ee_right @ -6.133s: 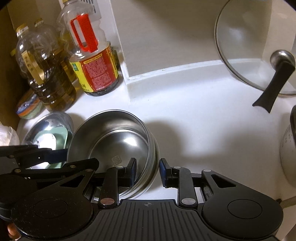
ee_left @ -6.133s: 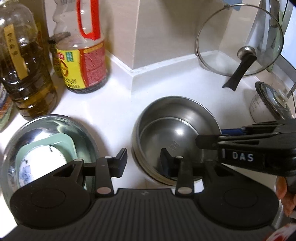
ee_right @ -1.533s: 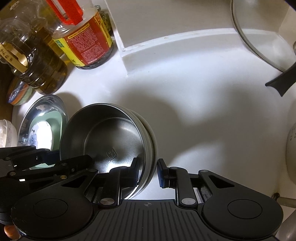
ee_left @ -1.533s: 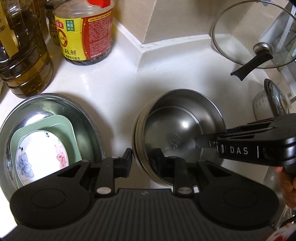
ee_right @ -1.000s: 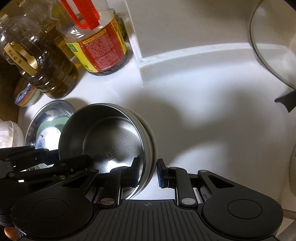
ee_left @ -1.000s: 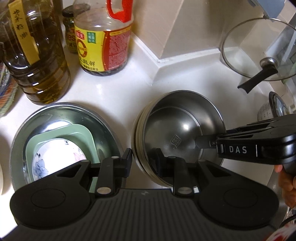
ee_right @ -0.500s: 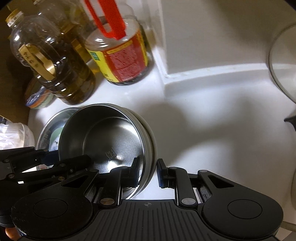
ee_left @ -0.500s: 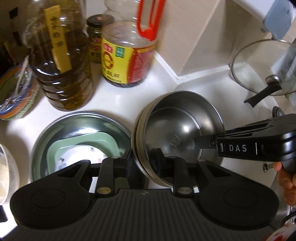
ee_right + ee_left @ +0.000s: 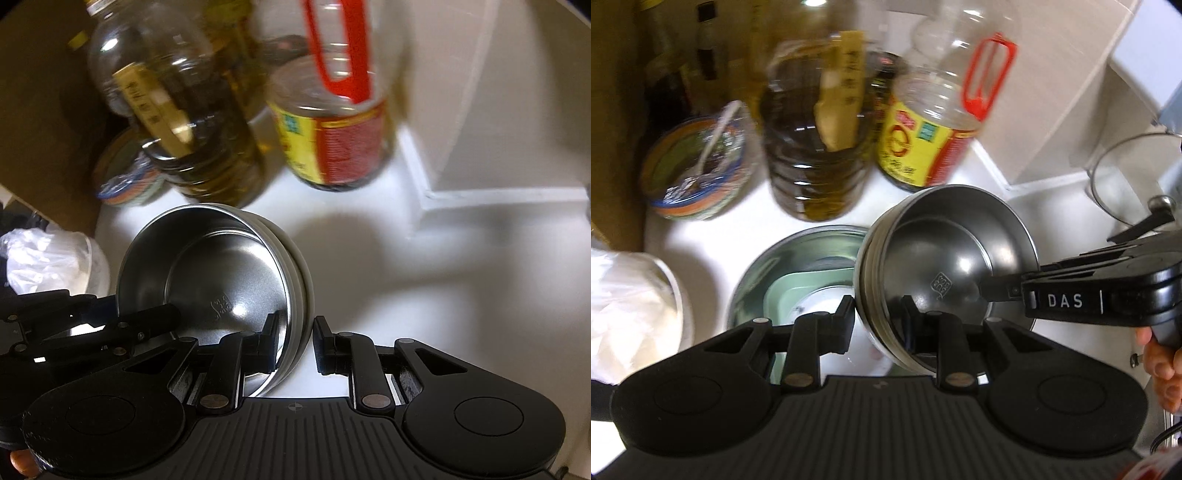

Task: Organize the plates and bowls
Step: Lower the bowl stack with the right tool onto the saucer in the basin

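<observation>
A stack of nested round stainless-steel bowls [image 9: 945, 258] fills the middle of the left wrist view, tilted and held clear of the white countertop [image 9: 1045, 206]. The left gripper [image 9: 877, 319] is clamped on the stack's near rim, one black finger outside the wall and the other inside the top bowl. The right gripper [image 9: 991, 291] enters from the right edge of that view, its dark body marked DAS, and reaches in over the stack's right rim; a person's fingers [image 9: 1161, 363] show at the far right edge.

In the right wrist view the same stack [image 9: 221, 280] sits at lower left, and the right gripper [image 9: 295, 341] is clamped on its rim, one finger inside and one outside.

Below and left of the stack in the left wrist view lies a wide shallow steel basin [image 9: 798, 251], holding a pale green squarish dish [image 9: 809, 284] with a white plate inside it; the stack's left edge overlaps the basin.

Across the top of the left wrist view, blurred, stand a clear bottle of dark oil [image 9: 820, 155] and a yellow-and-red labelled bottle with a red handle [image 9: 934, 140]. A glass pot lid [image 9: 1126, 177] leans at the right edge.
</observation>
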The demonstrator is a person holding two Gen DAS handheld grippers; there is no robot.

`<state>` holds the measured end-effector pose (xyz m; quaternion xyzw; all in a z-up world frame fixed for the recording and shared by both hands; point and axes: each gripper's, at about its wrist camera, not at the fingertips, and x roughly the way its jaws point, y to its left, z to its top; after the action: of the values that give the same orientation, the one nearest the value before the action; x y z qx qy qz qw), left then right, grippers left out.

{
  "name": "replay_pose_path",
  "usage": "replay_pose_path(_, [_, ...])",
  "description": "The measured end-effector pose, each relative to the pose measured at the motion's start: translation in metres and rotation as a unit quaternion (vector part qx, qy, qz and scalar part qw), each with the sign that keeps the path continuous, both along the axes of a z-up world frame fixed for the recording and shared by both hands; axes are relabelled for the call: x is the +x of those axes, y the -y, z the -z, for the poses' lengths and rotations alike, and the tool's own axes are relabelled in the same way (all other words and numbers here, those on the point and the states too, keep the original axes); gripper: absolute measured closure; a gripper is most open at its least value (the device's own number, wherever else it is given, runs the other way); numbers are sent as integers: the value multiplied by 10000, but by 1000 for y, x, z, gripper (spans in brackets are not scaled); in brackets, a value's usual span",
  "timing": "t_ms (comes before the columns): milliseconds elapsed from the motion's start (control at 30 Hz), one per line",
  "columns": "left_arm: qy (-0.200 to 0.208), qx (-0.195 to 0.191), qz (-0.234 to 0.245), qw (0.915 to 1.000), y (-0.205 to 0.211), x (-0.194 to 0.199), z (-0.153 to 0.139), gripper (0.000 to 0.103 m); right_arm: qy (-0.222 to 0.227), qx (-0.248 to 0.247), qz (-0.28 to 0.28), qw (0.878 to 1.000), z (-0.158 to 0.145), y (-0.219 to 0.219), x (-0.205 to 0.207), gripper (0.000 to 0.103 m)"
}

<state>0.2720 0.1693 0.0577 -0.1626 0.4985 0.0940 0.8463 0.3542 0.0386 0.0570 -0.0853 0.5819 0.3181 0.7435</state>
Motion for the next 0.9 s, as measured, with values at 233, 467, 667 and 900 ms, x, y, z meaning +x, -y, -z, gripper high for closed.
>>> replay_pose_path(233, [-41, 33, -322, 9995, -23, -18, 0, 80, -58, 11, -317, 9995, 3, -31, -13, 83])
replay_pose_path(467, [-148, -31, -509, 9986, -34, -30, 8, 80, -74, -70, -543, 9985, 11, -49, -23, 83])
replay_pose_path(667, [-249, -68, -577, 9980, -40, -36, 15, 80, -174, -162, -629, 9977, 20, -58, -26, 83])
replay_pose_path(900, [-339, -134, -569, 9977, -41, -35, 24, 80, -222, -279, -637, 9973, 27, -62, -27, 83])
